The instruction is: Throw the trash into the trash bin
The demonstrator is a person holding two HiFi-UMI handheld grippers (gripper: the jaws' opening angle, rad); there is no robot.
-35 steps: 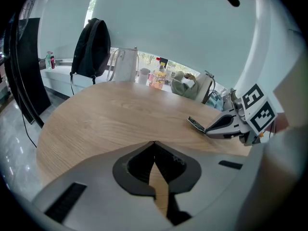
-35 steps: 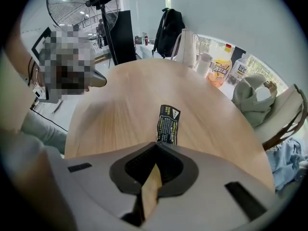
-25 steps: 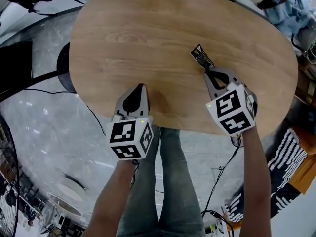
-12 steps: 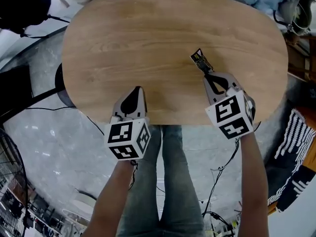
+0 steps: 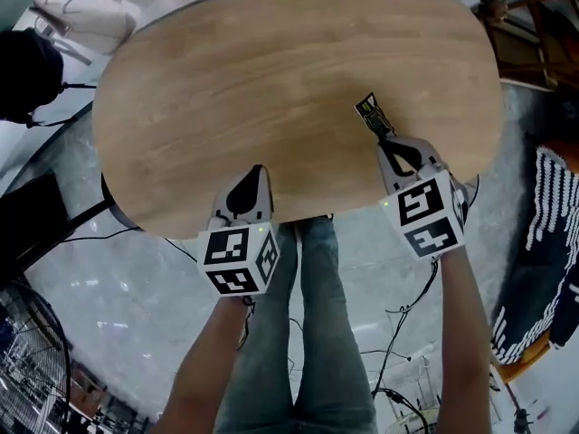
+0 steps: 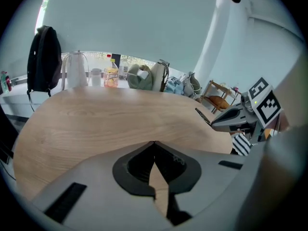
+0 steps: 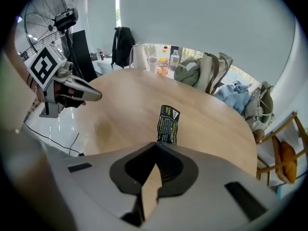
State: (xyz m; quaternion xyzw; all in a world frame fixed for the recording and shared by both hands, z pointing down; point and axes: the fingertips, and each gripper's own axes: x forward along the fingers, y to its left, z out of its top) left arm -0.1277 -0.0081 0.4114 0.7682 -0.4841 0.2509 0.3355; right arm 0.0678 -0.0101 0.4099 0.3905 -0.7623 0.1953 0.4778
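The only containers I can see are bags past the far edge of the wooden table (image 5: 271, 70): a white bag (image 5: 86, 12) beyond the far left corner and a green backpack (image 7: 195, 71) further along, next to a bottle (image 6: 111, 73). I cannot tell what is in either bag.

The black wrapper (image 5: 370, 111) sticks out from the tips of the right gripper (image 5: 387, 138), above the tabletop near the table's right end. I cannot tell whether its free end touches the wood. The right gripper's jaws are clamped together on the wrapper's near end. The left gripper (image 5: 256, 172) has its jaws closed tip to tip with nothing between them.

Since a second ago, the table has swung in the head view. Both grippers now sit closer to its near edge, and the white bag has come into sight. The wrapper is in the same grip as before.

Both bare forearms reach forward side by side, on either side of the person's jeans-clad legs (image 5: 303, 333). The grippers point away and down at the tabletop, marker cubes up. The left gripper's tips are just inside the near edge.
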